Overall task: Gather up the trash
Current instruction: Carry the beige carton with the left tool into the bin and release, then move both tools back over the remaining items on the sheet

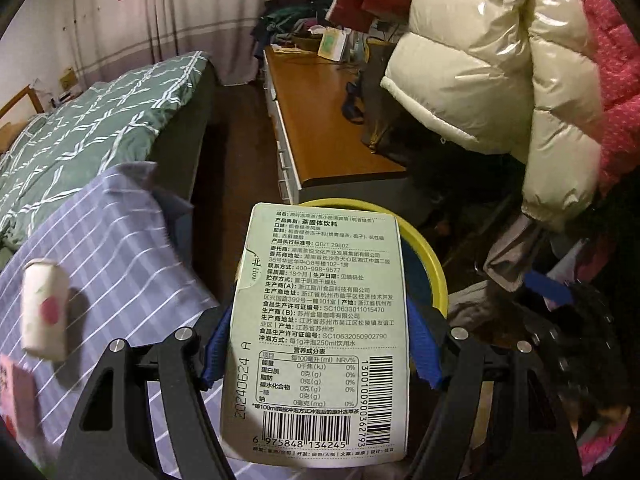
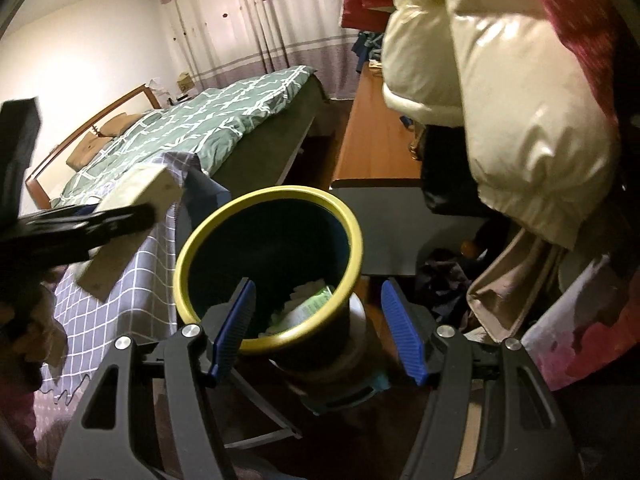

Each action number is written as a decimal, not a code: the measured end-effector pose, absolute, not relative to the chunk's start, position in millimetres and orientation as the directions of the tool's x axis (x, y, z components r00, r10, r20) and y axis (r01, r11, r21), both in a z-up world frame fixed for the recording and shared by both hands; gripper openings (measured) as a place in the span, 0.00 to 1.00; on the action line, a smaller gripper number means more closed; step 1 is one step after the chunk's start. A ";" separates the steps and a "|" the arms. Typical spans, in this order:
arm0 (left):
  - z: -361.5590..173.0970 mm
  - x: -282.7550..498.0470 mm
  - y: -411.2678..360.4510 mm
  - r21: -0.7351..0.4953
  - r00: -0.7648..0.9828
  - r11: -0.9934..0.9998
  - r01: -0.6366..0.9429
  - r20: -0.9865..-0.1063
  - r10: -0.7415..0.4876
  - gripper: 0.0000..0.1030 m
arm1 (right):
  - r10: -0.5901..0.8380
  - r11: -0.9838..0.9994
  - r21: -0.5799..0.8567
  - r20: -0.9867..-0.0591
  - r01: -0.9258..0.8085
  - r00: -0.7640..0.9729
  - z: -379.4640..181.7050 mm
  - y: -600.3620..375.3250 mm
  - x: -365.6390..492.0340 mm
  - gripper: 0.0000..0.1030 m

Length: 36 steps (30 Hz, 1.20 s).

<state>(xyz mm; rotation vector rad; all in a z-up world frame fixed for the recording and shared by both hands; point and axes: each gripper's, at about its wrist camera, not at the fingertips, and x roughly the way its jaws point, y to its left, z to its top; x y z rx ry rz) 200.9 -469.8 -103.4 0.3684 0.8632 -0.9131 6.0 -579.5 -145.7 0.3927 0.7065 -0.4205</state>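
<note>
The left gripper [image 1: 320, 344] has its 2 blue pads [image 1: 218, 354] closed against the long sides of a pale green tea box [image 1: 320, 332], which stands upright between them with its printed back and barcodes facing the camera. In the right wrist view the same box [image 2: 128, 216] shows blurred at the left, clamped in the dark jaws and held near the bin's left rim, over the edge of the checked cloth.

The right gripper [image 2: 316, 330] stands partly open, with nothing pressed between its 2 blue fingers [image 2: 236, 328]. Between and beyond them lies the mouth of a dark waste bin with a yellow rim [image 2: 200, 240]; crumpled paper and a green packet [image 2: 308, 304] lie inside.

From the left wrist the bin's yellow rim [image 1: 434, 264] peeks out behind the box. To the left, on a purple checked cloth [image 1: 120, 240], lies a small white can with a pink spot [image 1: 43, 308], well apart from the box. Beyond are a bed with a green patterned quilt [image 1: 88, 128], a long wooden bench [image 1: 320, 120] and a cream puffer jacket [image 1: 480, 80] hanging at the right.
</note>
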 end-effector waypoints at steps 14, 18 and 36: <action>-76.6 205.8 -448.9 -0.086 0.431 0.672 0.736 -0.705 -0.563 0.93 | -0.209 0.841 0.224 -0.705 0.493 0.678 -153.8 -580.1 6.0 0.61; -55.4 196.9 -393.4 -0.098 0.488 0.715 0.693 -0.666 -0.564 0.95 | -0.192 0.850 0.226 -0.709 0.476 0.679 -154.3 -571.8 11.5 0.62; -33.4 180.3 -100.1 -0.079 0.782 0.938 0.337 -0.532 -0.326 0.95 | -0.073 0.947 0.163 -0.727 0.276 0.683 -140.3 -461.5 80.0 0.64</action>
